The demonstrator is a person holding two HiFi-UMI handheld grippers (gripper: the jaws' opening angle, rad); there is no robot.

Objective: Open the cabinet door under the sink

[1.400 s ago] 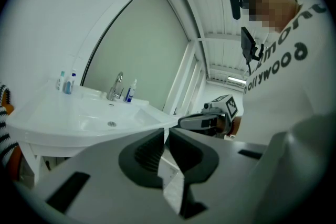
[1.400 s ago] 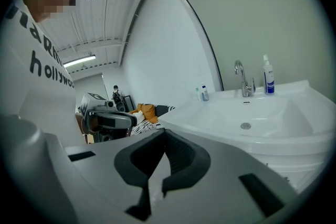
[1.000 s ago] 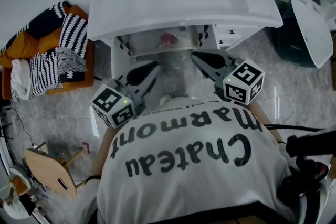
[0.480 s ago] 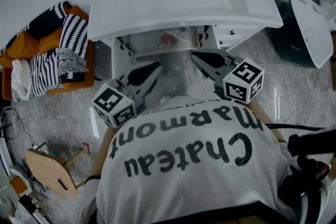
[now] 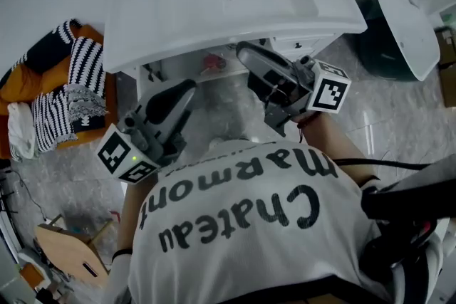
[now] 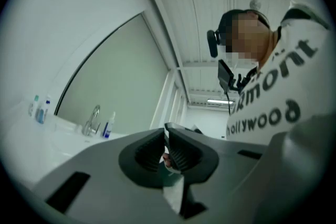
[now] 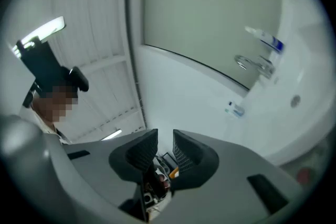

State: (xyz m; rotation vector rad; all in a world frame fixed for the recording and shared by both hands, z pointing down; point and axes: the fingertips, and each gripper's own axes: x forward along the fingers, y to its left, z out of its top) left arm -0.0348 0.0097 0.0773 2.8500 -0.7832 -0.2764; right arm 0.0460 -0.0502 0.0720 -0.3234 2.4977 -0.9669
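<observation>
Nearest in the head view is the person's white printed shirt [image 5: 242, 217], with both tongs held out ahead of it over the grey floor [image 5: 399, 117]. The left tongs [image 5: 188, 86] are clenched, with only a sliver between the pads and nothing in them. The right tongs [image 5: 244, 52] are released: their jaws have just been opening and the gap is empty.

Just beyond them, under the front edge of the sink [image 5: 214, 40], the cabinet [image 5: 187, 72] shows its inside, a shelf with a small pink thing [image 5: 212, 62] on it. So the door looks already swung open, though I cannot pick out the door itself. I judge the task done, or nearly. The next move calls for little more than drawing both tongs clear, or a check that the door stands wide.

The gripper views tilt upward and miss the cabinet altogether. They show the pad faces and, further off, the tap [image 6: 93, 119], small bottles [image 6: 40, 109] and the mirror [image 6: 118, 76]. Only the head view shows the striped laundry [image 5: 68, 92] off to the left.
</observation>
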